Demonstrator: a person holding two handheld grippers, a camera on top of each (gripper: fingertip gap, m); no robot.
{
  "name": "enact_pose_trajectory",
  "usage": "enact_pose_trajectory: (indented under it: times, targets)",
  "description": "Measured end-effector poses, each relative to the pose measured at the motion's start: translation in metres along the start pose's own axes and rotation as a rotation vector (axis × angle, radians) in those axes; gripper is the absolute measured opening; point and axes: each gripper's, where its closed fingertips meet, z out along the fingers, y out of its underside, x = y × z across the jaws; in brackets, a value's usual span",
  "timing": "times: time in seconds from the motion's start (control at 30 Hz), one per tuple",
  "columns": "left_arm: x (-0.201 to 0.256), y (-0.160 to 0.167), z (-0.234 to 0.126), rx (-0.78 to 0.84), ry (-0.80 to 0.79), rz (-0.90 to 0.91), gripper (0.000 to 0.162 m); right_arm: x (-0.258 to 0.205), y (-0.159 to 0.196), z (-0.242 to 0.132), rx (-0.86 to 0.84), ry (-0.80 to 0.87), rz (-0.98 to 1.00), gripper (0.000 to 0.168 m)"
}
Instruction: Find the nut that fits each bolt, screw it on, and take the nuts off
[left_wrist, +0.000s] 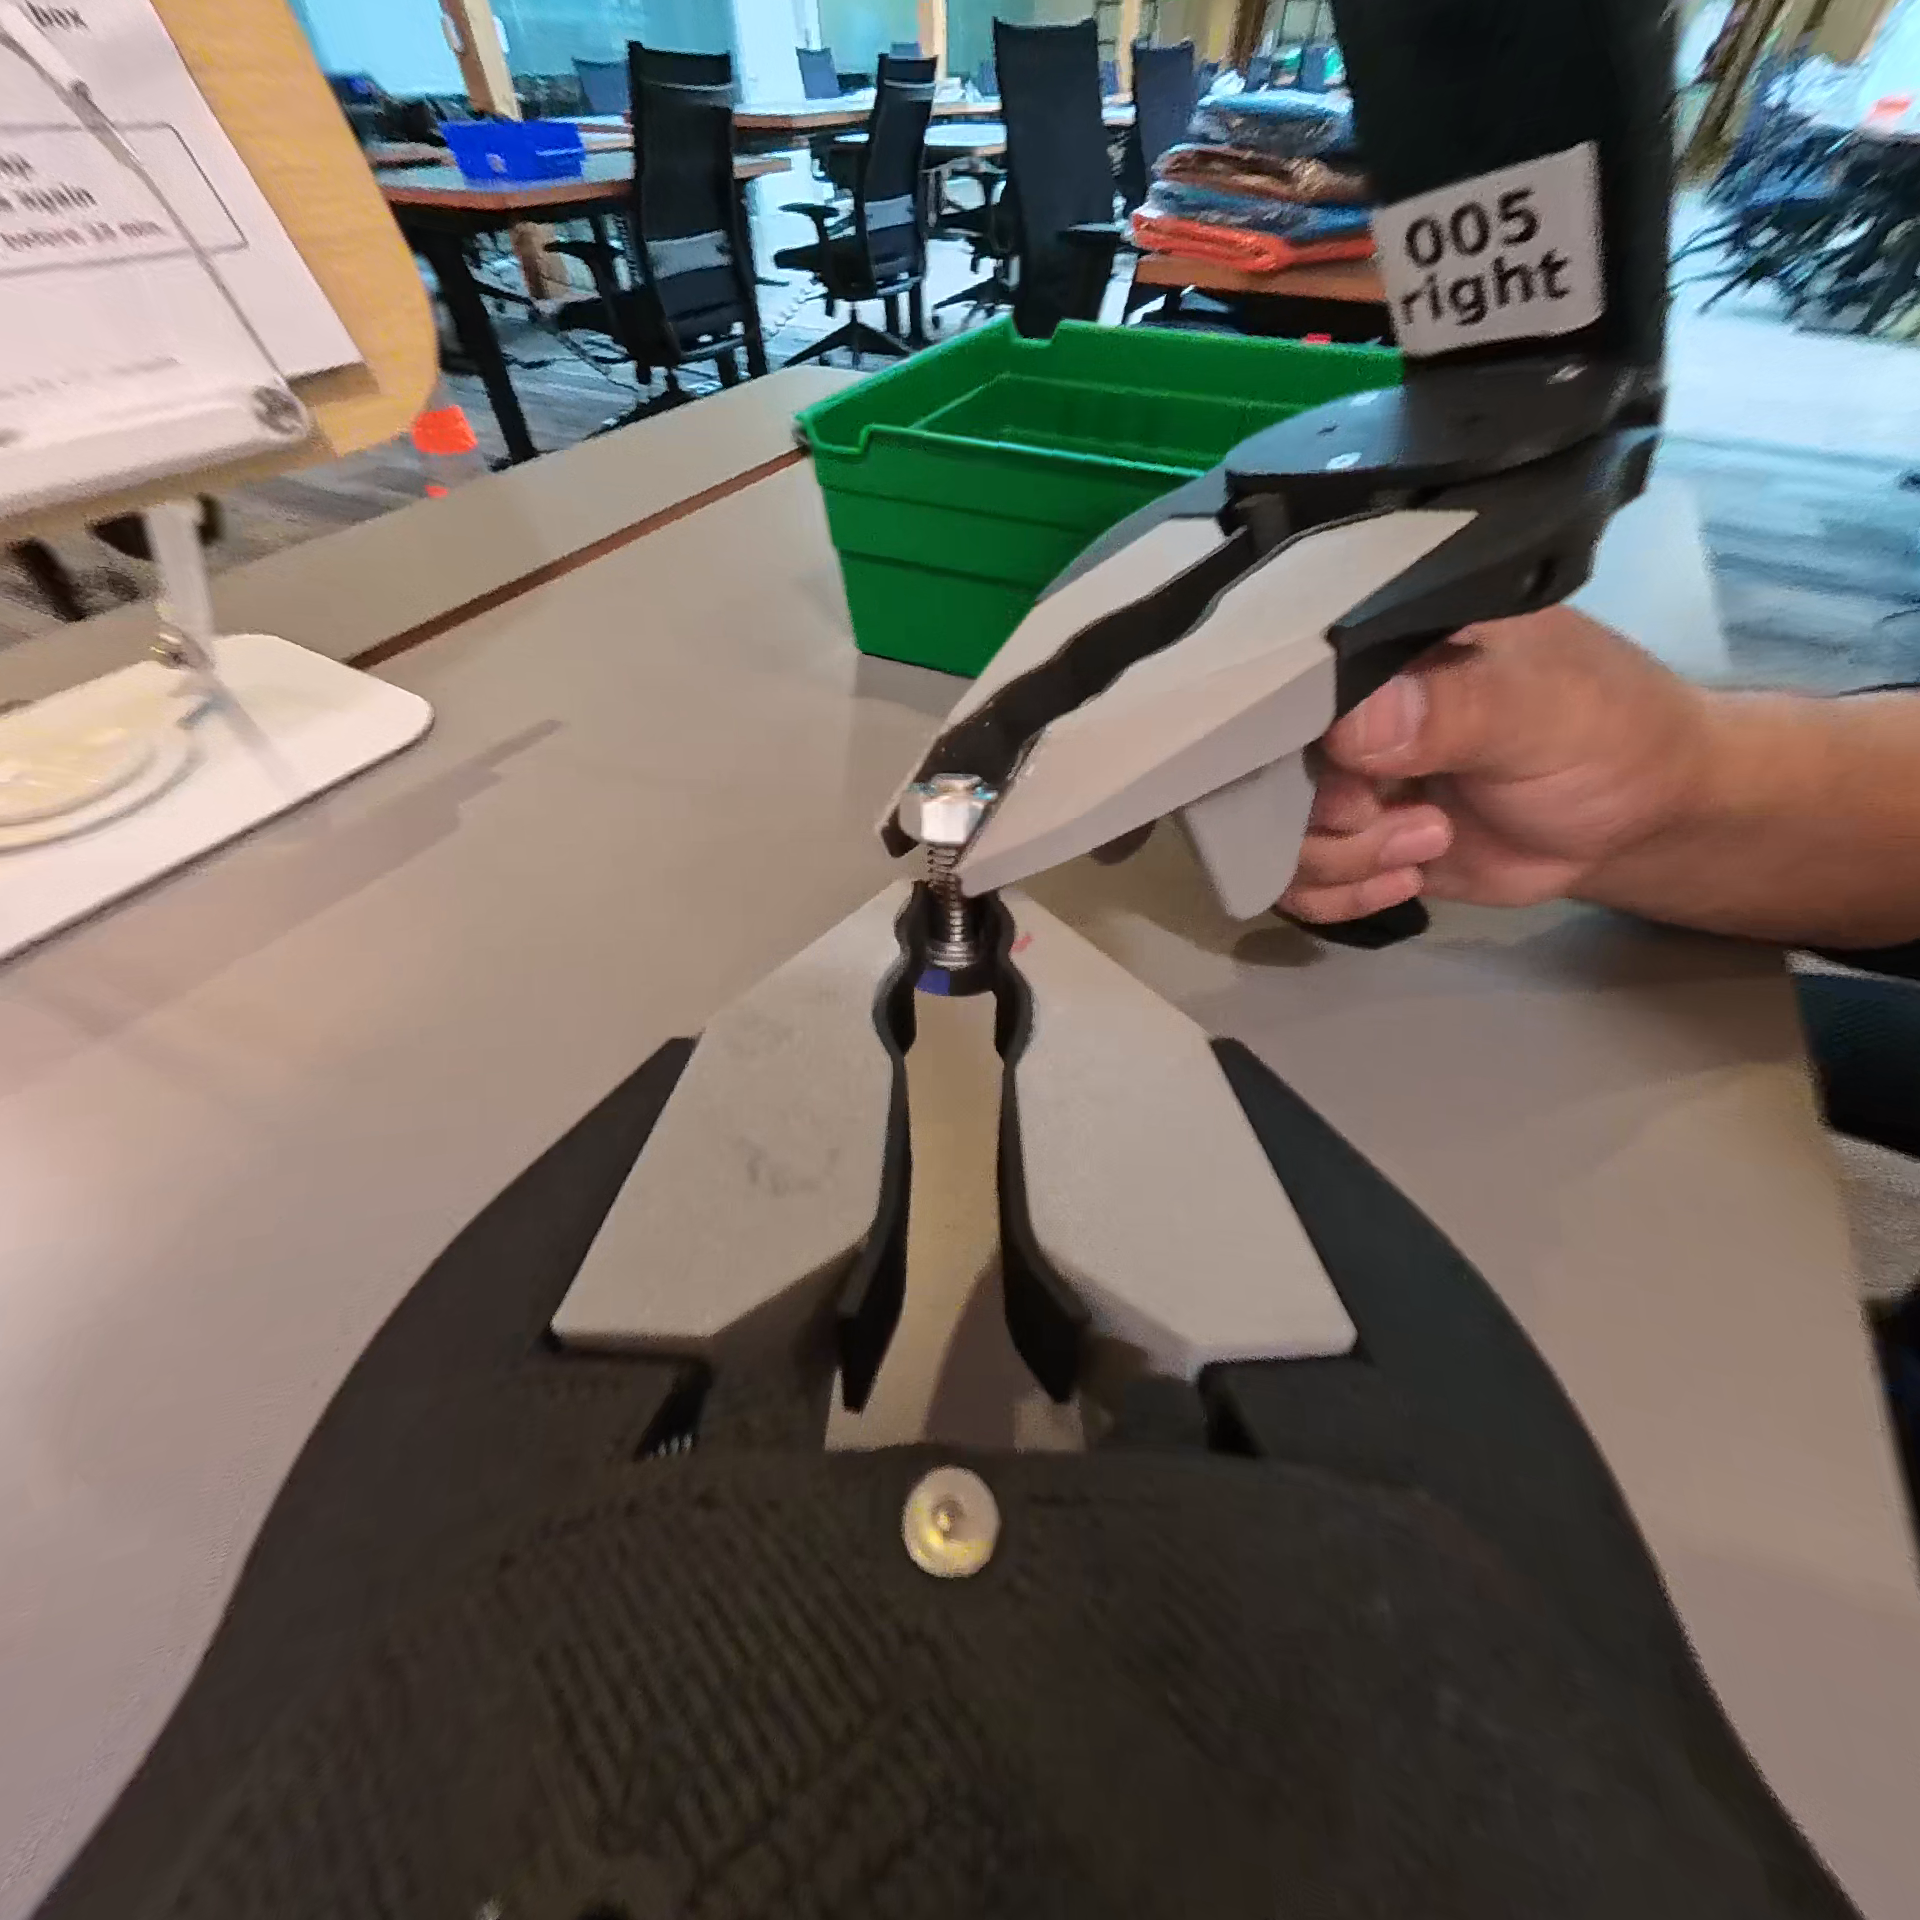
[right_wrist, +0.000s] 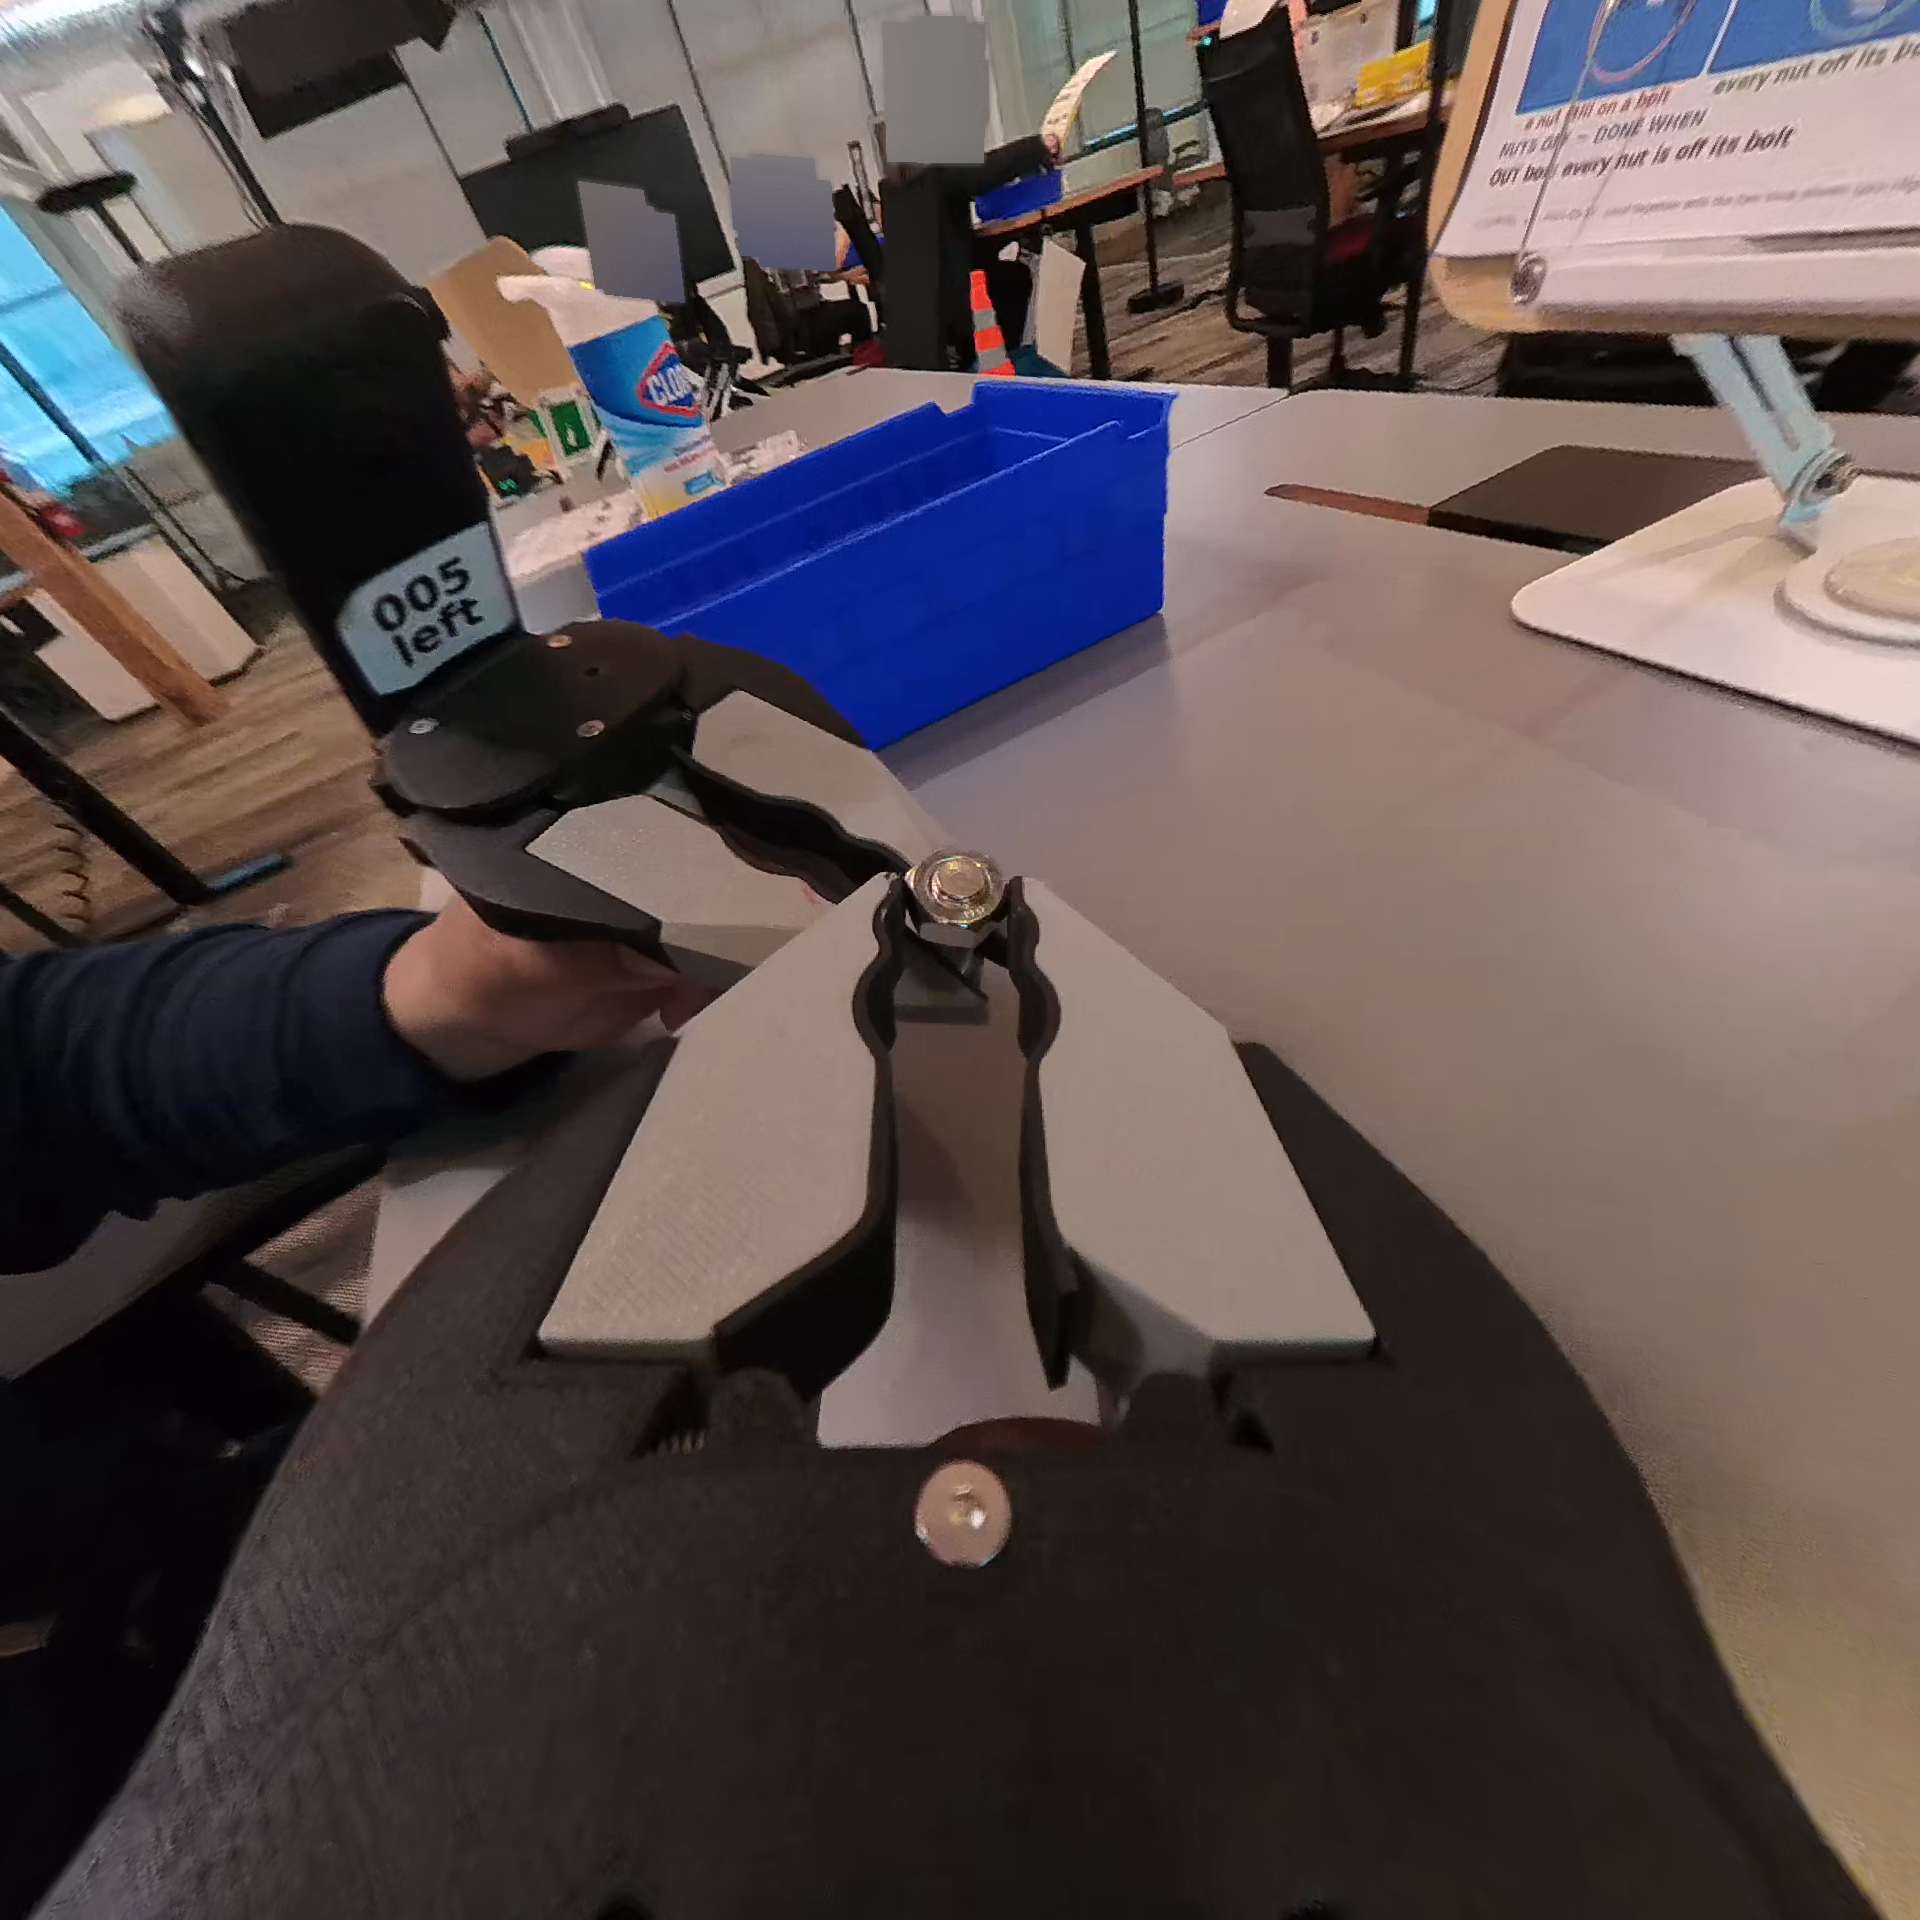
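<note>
The bolt (left_wrist: 948, 928) stands upright, its long axis vertical, clamped low on its shank by the left claw (left_wrist: 953, 985). Directly above, the right claw (right_wrist: 951, 914) pinches the nut (right_wrist: 952, 896) at the bolt's top, so turning goes around that vertical axis.

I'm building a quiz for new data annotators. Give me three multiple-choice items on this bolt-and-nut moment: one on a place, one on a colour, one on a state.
1. Where is the nut?
A. in the green bin
B. at the top of the bolt
C. on the table

2. What colour is the bin in the right wrist view?
A. blue
B. red
C. yellow

3. How is the left gripper?
A. wide open
B. lying on the table
C. shut on the bolt

Answers: B, the right gripper clamps the nut above the threads; A, its walls are blue; C, its tips close around the bolt's lower end.
</note>
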Motion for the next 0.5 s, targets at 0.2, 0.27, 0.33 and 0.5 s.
enact_pose_trajectory:
  times: [0.2, 0.27, 0.33, 0.5]
  targets:
    - [0.004, 0.007, -0.001, -0.025, 0.125, -0.164, 0.007, 0.0, 0.007, 0.003, -0.03, -0.058, 0.099, 0.016]
    - [0.003, 0.008, -0.001, -0.031, 0.114, -0.152, 0.007, 0.0, 0.006, 0.003, -0.021, -0.073, 0.128, 0.017]
    - [0.003, 0.006, -0.001, -0.018, 0.118, -0.169, 0.007, 0.0, 0.003, 0.002, -0.002, -0.085, 0.154, 0.016]
    - [-0.008, 0.01, -0.001, -0.015, 0.122, -0.278, 0.007, 0.005, -0.005, -0.004, 0.024, -0.008, 0.061, 0.02]
